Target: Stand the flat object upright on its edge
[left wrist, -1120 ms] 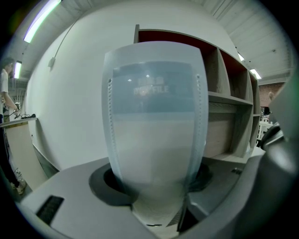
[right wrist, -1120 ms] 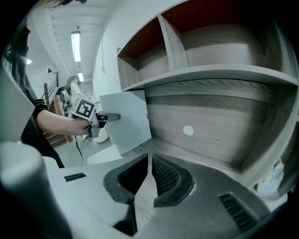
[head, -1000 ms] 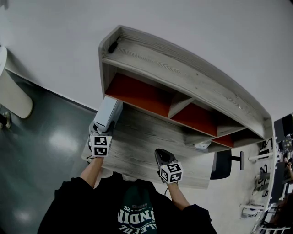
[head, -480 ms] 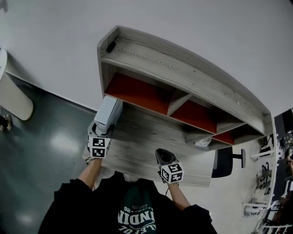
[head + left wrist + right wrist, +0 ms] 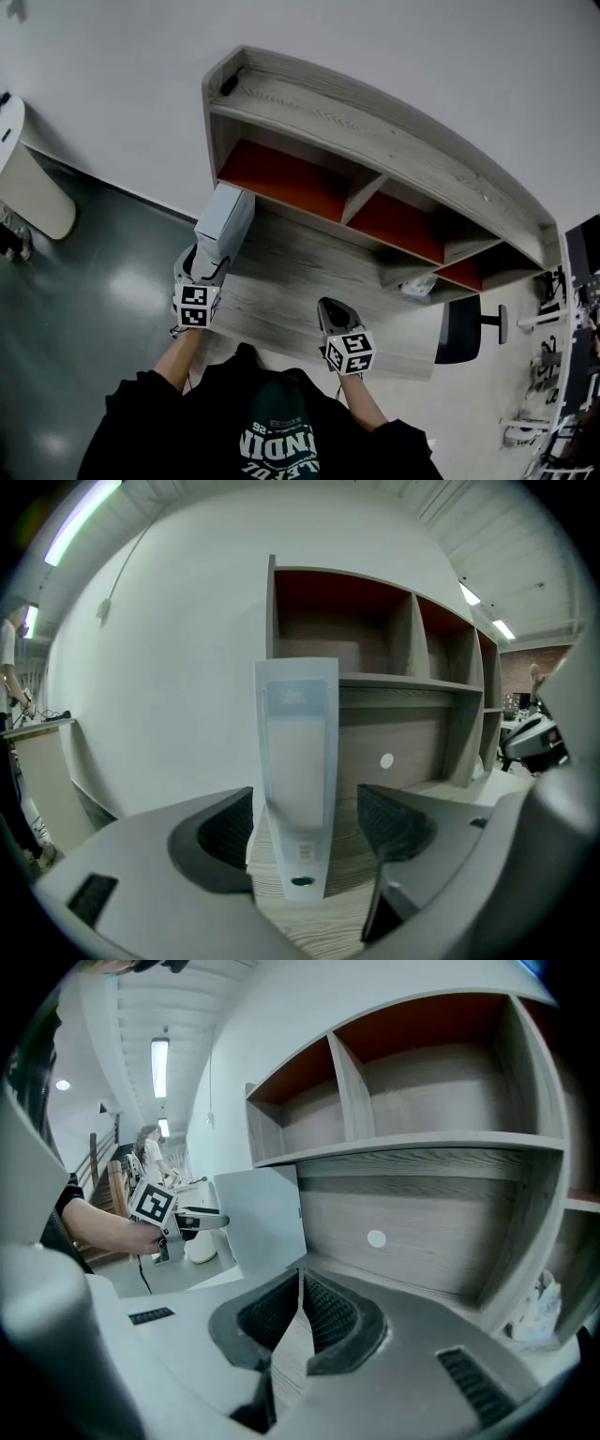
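The flat box (image 5: 298, 761) stands upright on its narrow edge at the far left end of the desk (image 5: 300, 291), just in front of the left wall of the shelf unit (image 5: 375, 141). Its thin side faces the left gripper (image 5: 305, 832). The jaws of that gripper have just been opening and now stand wide, one on each side of the box's lower end. Bare desk shows between the box and the right-hand pad, and neither pad seems to press on it, so the box appears to be carrying its own weight. That fits a release: the jaws spread to let go of the broad faces without nudging a tall, thin thing that would tip easily sideways. The low position near the base also makes sense, since a bump there upsets it less than one near the top. The right gripper (image 5: 300, 1321) hovers over the near edge of the desk, towards the middle and well apart from the box. Its jaws are pressed together on nothing, so it seems to be keeping out of the way. The task looks essentially done, provided the box stays balanced once the left gripper is clear.
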The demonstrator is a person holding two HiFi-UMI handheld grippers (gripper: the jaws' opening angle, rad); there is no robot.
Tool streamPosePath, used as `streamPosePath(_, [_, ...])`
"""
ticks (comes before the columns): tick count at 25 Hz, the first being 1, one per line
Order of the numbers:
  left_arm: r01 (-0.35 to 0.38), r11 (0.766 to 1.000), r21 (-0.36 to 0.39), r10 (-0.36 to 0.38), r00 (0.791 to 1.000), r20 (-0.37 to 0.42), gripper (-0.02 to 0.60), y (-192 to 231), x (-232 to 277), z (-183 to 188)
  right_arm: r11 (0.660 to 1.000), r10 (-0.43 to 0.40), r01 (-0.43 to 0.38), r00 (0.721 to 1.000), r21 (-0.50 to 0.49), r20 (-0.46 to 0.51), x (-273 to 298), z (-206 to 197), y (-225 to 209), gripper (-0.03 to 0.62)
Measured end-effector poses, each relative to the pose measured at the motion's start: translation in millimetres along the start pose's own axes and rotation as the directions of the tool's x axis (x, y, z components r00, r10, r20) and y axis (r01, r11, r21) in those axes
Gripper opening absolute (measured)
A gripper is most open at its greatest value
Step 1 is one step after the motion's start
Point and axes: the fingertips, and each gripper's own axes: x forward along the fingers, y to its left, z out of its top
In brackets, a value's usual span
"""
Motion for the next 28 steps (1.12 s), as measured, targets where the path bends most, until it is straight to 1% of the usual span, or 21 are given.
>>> streamPosePath(3, [-0.034,0.999,-0.008,0.034,0.999,0.011,0.334,-0.8,-18.9,2.7,1.0,-0.002,0.002,1.0,0.02,0.018,-8.7,4.1,-1.4,0.043])
streamPosePath(4, [-0.038,0.999,-0.009,0.038,0.999,0.014,0.32,-3.8,-26.3,4.4,1.0,-0.006,0.005,1.0,0.028,0.022,-13.1,5.3,-2.2,0.043])
streamPosePath(9, [-0.027,0.999,0.018,0.026,0.998,0.052,0.179,-27.0,-57.0,17.9,0.999,-0.01,0.008,0.998,0.039,0.06,-33.5,11.8,-0.2,0.043])
streamPosePath(12, [-0.013,1.0,0.028,0.011,0.998,0.066,0.05,-44.6,-71.4,23.3,1.0,-0.011,0.009,0.997,0.025,0.08,-47.5,11.2,4.2,0.043])
streamPosePath(13, [-0.002,0.999,0.035,0.0,0.998,0.066,0.032,-51.4,-75.2,25.2,1.0,-0.012,0.011,0.996,0.02,0.086,-51.9,11.2,5.7,0.041])
streamPosePath(14, [0.014,0.999,0.042,-0.017,0.998,0.065,0.022,-59.1,-78.8,26.9,1.0,-0.014,0.013,0.996,0.016,0.091,-56.7,11.0,7.2,0.041])
streamPosePath(18, [0.082,0.995,0.056,-0.085,0.995,0.059,0.015,-89.0,-93.3,28.3,1.0,-0.027,0.025,0.994,0.018,0.107,-76.9,6.5,14.0,0.043])
streamPosePath(24, [0.142,0.989,0.04,-0.144,0.988,0.057,0.015,-122.5,-118.1,23.0,0.998,-0.053,0.05,0.992,0.032,0.114,-106.8,-8.4,25.0,0.043])
streamPosePath(28, [0.174,0.983,0.051,-0.177,0.983,0.051,0.015,-143.6,-133.5,16.9,0.997,-0.061,0.057,0.992,0.043,0.109,-124.7,-21.7,30.6,0.041])
